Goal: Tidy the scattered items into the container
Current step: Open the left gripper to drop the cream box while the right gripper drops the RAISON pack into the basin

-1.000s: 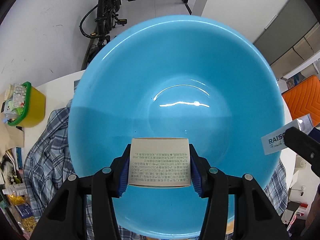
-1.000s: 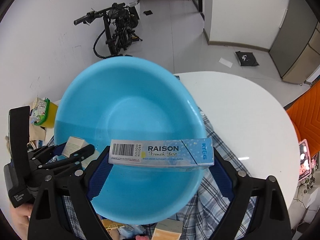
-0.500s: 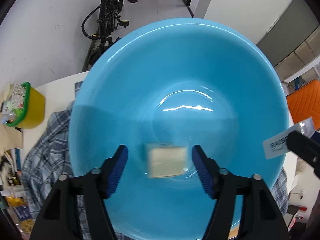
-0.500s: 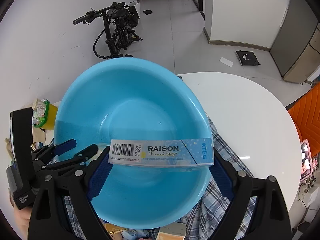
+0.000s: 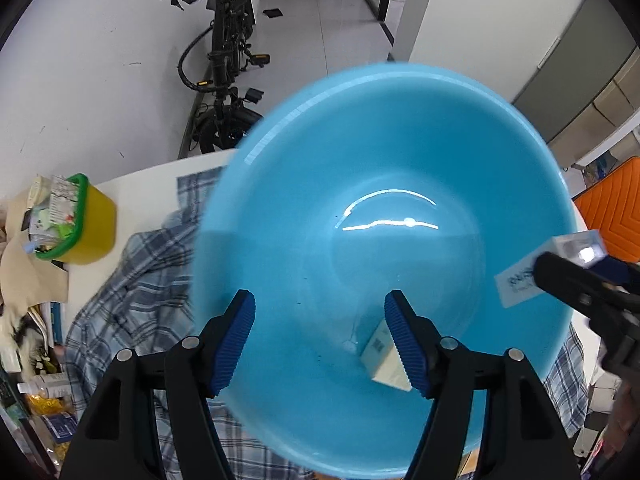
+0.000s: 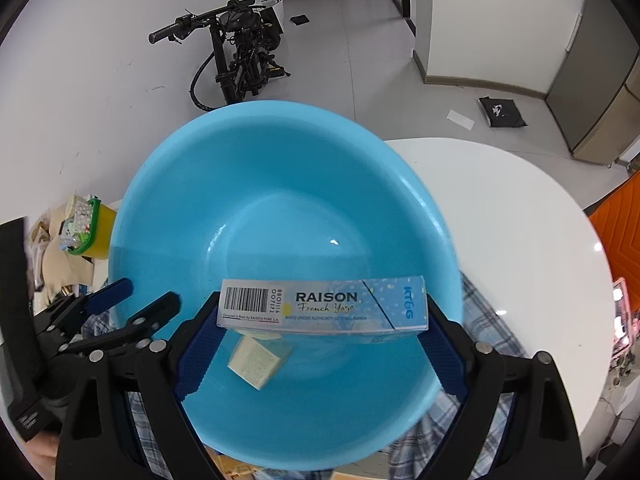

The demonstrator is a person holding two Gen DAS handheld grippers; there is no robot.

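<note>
I am holding my left gripper [image 5: 319,336] over the blue basin [image 5: 280,208], its jaws spread with nothing between the pads. The small cream box [image 5: 384,356] is lying loose on the basin's floor, tilted, toward the near wall and partly hidden behind my right-hand pad in the left wrist view. In the right wrist view that same small cream box [image 6: 259,356] is sitting on the basin bottom just under the long carton.

My right gripper [image 6: 323,332] is pinching the long Raison carton [image 6: 324,303] by its two ends, the blue pads pressing on each short side, and I am keeping it level above the near half of the blue basin [image 6: 168,200]. From the left wrist camera one end of the Raison carton [image 5: 520,284] is poking in over the basin's right rim, with my right gripper's black finger across it.

The basin is resting on a plaid shirt [image 5: 140,280] spread over the white table [image 6: 512,216], toward the table's left side. A yellow tub with a green rim [image 5: 86,224] is standing near the table's left edge, apart from the basin. A black bicycle [image 6: 236,56] is leaning against the wall beyond the table's far edge.
</note>
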